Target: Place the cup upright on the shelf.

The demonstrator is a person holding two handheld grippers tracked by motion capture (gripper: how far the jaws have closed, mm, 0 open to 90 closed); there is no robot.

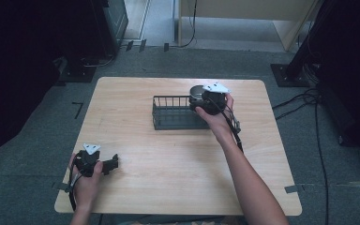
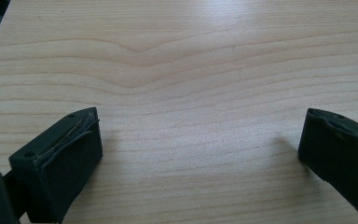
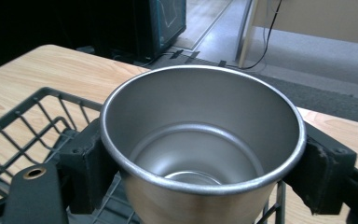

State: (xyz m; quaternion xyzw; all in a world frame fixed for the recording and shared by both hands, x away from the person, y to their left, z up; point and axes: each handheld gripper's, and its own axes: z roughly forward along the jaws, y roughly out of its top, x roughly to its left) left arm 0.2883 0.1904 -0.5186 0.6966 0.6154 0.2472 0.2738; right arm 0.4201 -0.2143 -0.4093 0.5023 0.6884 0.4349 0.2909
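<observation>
The wooden table [image 1: 168,164] carries a dark wire basket [image 1: 171,115] just past centre, toward twelve o'clock. At the basket's three o'clock end, the right gripper [image 1: 201,101] clamps an upright steel cup [image 3: 200,144] over it. The left gripper [image 1: 112,164] — at seven o'clock — gapes wide, empty.

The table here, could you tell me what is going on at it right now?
A person is working at a wooden table with a gripper in each hand. The right gripper has its jaws closed on the outside of an upright, empty steel cup, holding it over the right end of a dark wire basket. The left gripper sits open and empty, low over bare tabletop near the front left corner.
</observation>
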